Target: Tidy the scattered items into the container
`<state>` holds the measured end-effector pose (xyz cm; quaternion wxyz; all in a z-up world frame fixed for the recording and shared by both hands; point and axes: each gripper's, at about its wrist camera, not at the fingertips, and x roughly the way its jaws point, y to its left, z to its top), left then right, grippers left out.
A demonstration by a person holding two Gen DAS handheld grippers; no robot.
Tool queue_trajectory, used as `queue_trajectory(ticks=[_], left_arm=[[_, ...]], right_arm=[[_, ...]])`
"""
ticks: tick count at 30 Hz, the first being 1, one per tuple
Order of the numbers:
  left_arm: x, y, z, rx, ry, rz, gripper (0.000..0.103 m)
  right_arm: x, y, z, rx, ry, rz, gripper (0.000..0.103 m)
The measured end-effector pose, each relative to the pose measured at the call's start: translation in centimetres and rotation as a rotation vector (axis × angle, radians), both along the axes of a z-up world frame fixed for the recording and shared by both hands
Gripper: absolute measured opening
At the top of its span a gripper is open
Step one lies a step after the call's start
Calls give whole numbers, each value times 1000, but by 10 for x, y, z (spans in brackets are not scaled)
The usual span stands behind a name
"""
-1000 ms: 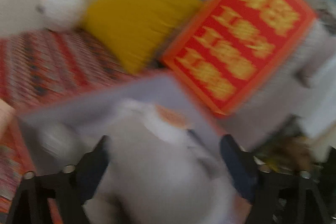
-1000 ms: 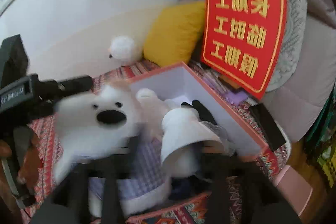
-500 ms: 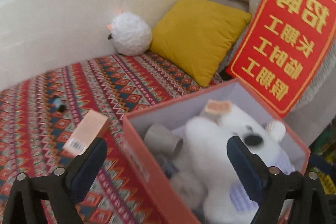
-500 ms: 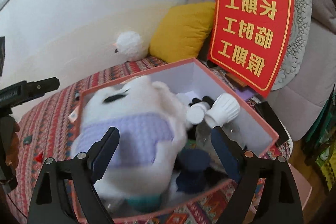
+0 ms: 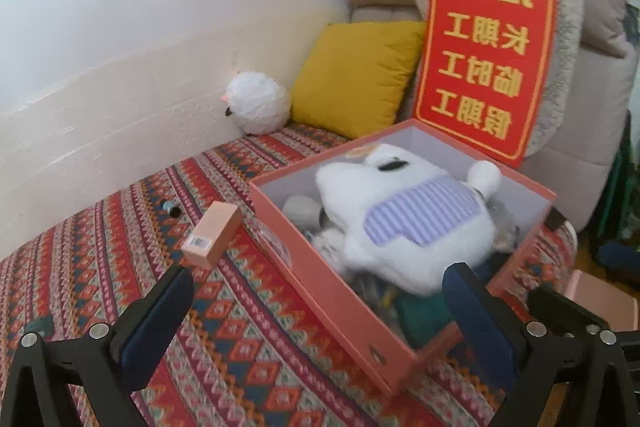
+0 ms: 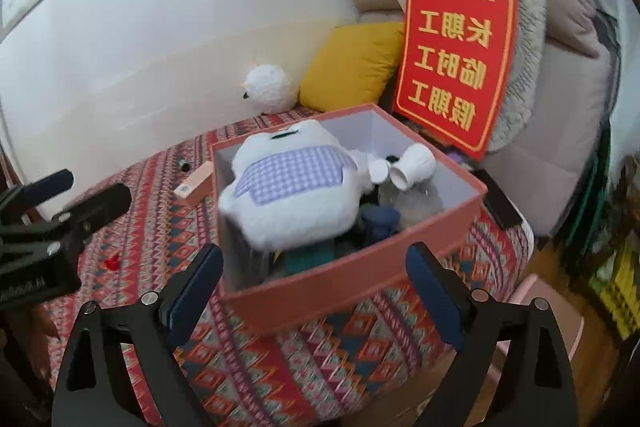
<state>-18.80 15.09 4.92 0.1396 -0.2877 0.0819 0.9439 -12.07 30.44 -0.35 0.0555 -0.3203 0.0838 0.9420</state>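
Lying on its back inside the salmon-pink box (image 5: 320, 279), a white plush toy (image 5: 400, 219) in a lilac checked bib is seen with its dark-nosed face turned toward the far wall of the box and its lower end raised over the near contents. The box is set on a red patterned cloth (image 5: 240, 347) and is placed ahead of and between the fingers of both tools. The left gripper (image 5: 318, 311) is held wide open and empty, its blue-padded fingertips (image 5: 160, 303) apart, one over the cloth to the left of the box and the other over the near right corner of the box; no contact with the box can be made out. The right gripper (image 6: 314, 291) is likewise spread wide with nothing in it, its two pads just short of the near wall of the box. Beside the toy, on the right, a white ribbed cup (image 6: 414, 165) is lying on its side, and dark and teal items below it are too blurred to be identified. Outside the box, on the cloth to its left, a small peach carton (image 5: 212, 239) with a barcode label is lying close to the left wall, and a small dark cylinder (image 5: 172, 207) is lying farther off. A round white fluffy toy (image 5: 256, 103), a yellow cushion (image 5: 356, 75) and a red sign with gold characters (image 5: 484, 47) are placed at the far side.
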Motion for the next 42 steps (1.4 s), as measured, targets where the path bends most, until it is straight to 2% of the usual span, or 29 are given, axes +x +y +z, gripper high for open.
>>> queue_trajectory(ticks=[5,9,14,16,20,27,31,42], left_arm=[[50,-3,8,-49,23,-10,103],[82,-13,19,-40,55,-1,103],[107,-29,33,0,87,22,103],[120,-34,39,7,125,29,103],[136,-36,44,16,150,16,103],[149,-31,40,-10,124,36,103],[154,-29,37,24,88,-10,103],[166,-24,40,53,94,-55,103]], right_arm=[[47,-21,7,47,11,-22,95],[77,-35,15,81,28,-35,96],[109,-45,27,67,41,-38,97],[120,-49,31,70,47,-37,97],[136,-54,34,75,51,-44,97],[153,-55,36,66,42,-59,99],[160,-55,38,70,41,-63,99],[168,-50,39,65,41,-81,100]])
